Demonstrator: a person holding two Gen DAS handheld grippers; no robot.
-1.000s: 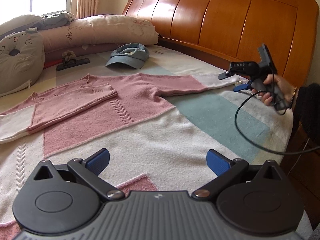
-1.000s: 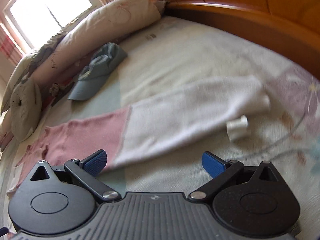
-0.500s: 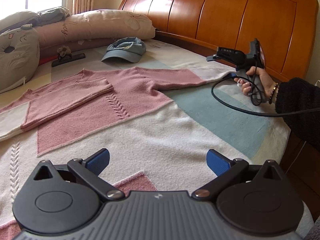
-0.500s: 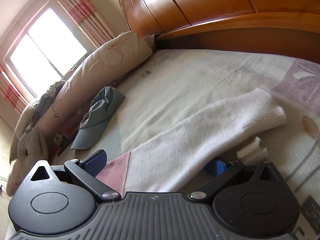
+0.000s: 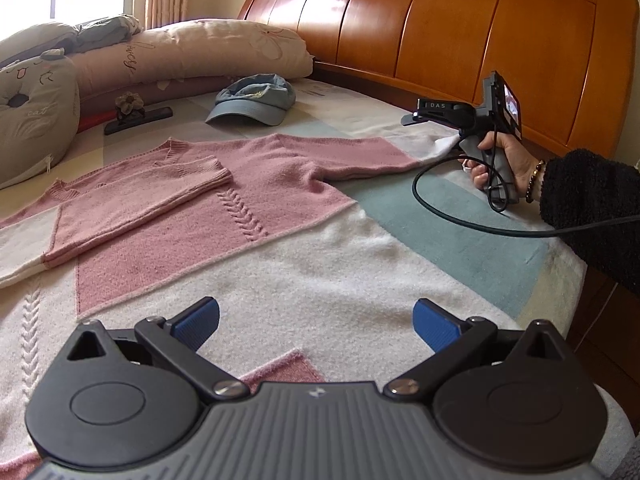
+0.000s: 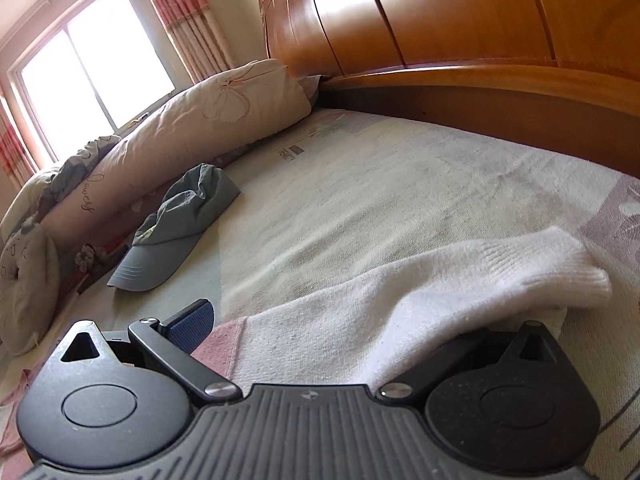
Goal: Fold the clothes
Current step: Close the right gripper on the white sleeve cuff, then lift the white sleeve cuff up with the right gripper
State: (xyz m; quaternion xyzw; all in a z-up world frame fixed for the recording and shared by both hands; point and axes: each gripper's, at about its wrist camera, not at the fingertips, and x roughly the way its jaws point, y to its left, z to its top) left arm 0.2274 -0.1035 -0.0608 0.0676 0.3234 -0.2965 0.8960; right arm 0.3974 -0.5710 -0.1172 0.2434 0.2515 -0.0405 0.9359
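currently: pink-and-white sweater [image 5: 248, 200] flat on bed [image 5: 440, 220], one sleeve folded across chest. left gripper [image 5: 316, 320] spread wide, empty. right gripper [image 6: 320, 328] spread around white sleeve cuff [image 6: 500, 276]. cap [image 5: 252, 100] near pillows.

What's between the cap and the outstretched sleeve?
Bare bedsheet only: nothing lies between the cap and the sleeve, clearest in the right wrist view.

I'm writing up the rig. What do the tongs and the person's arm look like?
Both tongs, left and right, have black linkages, blue ribbed pads and a grey ridged body. The right unit bears "DAS" lettering, a small screen and a black cable. Fuzzy black sleeve, beaded bracelet.
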